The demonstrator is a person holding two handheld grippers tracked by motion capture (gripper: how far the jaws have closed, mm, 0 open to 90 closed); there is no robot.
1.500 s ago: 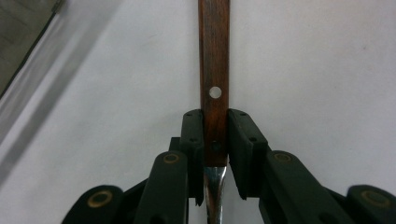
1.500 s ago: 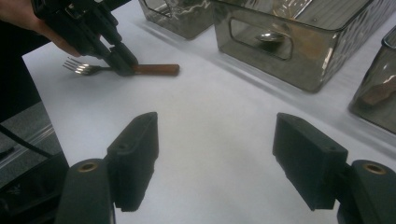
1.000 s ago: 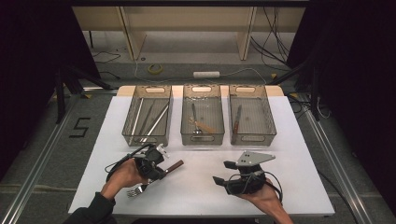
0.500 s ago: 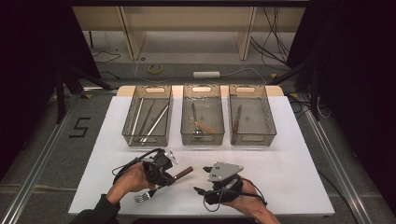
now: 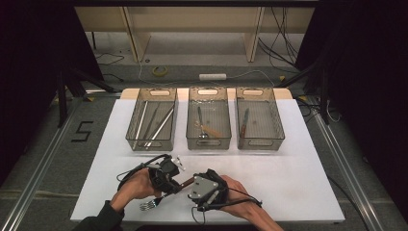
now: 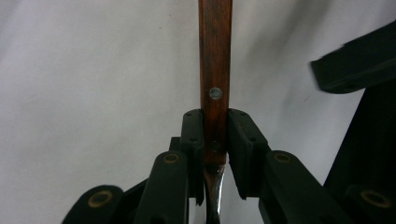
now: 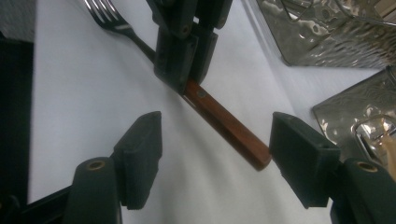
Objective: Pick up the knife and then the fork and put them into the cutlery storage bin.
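Observation:
A fork with a reddish wooden handle (image 5: 187, 182) and steel tines (image 5: 149, 205) is held just above the white table. My left gripper (image 5: 172, 185) is shut on it where the handle meets the metal neck (image 6: 215, 70); its pads (image 6: 192, 130) press both sides. My right gripper (image 5: 195, 186) faces it from the right with jaws wide apart. They have just been closing a little. The handle's free end (image 7: 243, 142) lies between them, close to the right-hand pad (image 7: 299, 154), and neither pad presses on it. The left gripper (image 7: 187, 46) and the tines (image 7: 100, 11) show ahead.
Three clear mesh trays stand in a row at the table's far side: the left tray (image 5: 151, 143) holds several long utensils, the middle tray (image 5: 208, 143) a spoon-like piece, the right tray (image 5: 260, 143) a knife. The table's front edge (image 5: 288, 219) lies just behind both hands.
My right gripper has travelled left across the table and lowered, ending up against the left gripper with the fork handle's end between its jaws. The left gripper has kept its hold and barely shifted.

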